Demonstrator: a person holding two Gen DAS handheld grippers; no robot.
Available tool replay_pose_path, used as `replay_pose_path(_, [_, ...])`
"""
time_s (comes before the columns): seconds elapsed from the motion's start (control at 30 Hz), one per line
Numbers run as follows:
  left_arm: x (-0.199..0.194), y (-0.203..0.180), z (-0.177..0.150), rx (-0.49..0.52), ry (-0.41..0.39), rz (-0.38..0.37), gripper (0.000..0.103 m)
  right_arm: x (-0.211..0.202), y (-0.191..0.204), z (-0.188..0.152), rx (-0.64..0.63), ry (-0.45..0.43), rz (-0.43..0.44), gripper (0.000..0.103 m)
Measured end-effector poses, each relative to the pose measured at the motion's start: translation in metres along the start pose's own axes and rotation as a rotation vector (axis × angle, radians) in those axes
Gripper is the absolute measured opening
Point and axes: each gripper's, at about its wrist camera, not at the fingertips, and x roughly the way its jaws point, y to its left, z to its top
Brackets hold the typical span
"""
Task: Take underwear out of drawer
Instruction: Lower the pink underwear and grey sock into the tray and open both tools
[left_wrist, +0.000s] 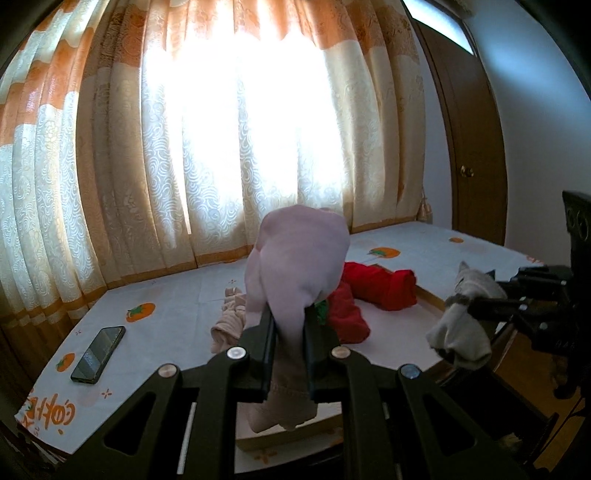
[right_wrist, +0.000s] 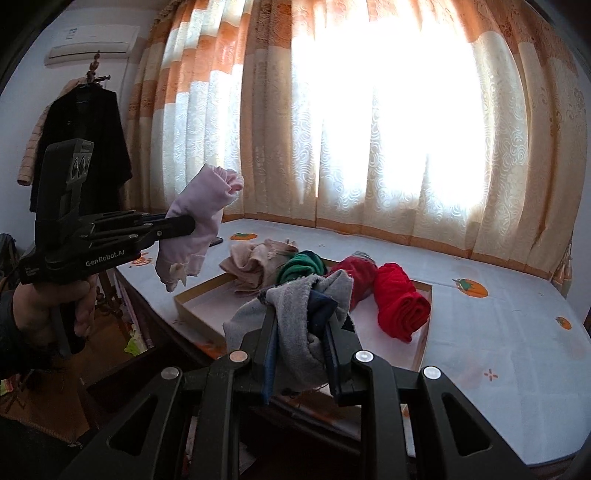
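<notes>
item 1: left gripper (left_wrist: 289, 321), lower centre of the left wrist view; jaws clamped on a pale pink underwear (left_wrist: 299, 258), which bunches above the fingers and hangs below them, held in the air clear of the tray. the same gripper (right_wrist: 186, 225) shows at middle left of the right wrist view, held by a hand (right_wrist: 44, 306) at the left edge, with the pink piece (right_wrist: 199, 221) draped over its tip.

item 2: right gripper (right_wrist: 301, 332), lower centre of the right wrist view; jaws clamped on a grey underwear (right_wrist: 295, 317) with a dark blue part, lifted above the near side of the tray. in the left wrist view it (left_wrist: 465, 306) sits at the right edge with the grey piece (left_wrist: 461, 325) hanging from it.

item 3: shallow drawer tray (right_wrist: 199, 295), resting on the white bed sheet (right_wrist: 498, 332) printed with orange fruit, centre of the frame.

item 4: still in or at the tray: 2 red rolled garments (right_wrist: 402, 306), 1 green garment (right_wrist: 303, 266), 1 beige garment (right_wrist: 251, 262) over its far left rim.

item 5: dark phone (left_wrist: 98, 349), lower left of the left wrist view, flat on the sheet.

item 6: orange and cream curtains (right_wrist: 369, 129), across the top of both views, backlit.
</notes>
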Motion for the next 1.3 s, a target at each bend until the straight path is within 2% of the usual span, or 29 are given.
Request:
replay_pose_path(0.47, [0.043,-0.007,-0.013,0.071,0.176,-0.003,0.011,0.036,-0.028,0.004,0.074,0.112,-0.035,0.024])
replay_pose_path(0.87, [0.069,-0.009,-0.024,0.130,0.277,-0.010,0.011,0.061,-0.037,-0.003,0.092,0.188,-0.058,0.025])
replay_pose_path(1.3, [0.095,-0.014,-0.042,0.164,0.382,-0.011,0.014,0.082,-0.052,-0.011,0.094,0.297,-0.135,0.025])
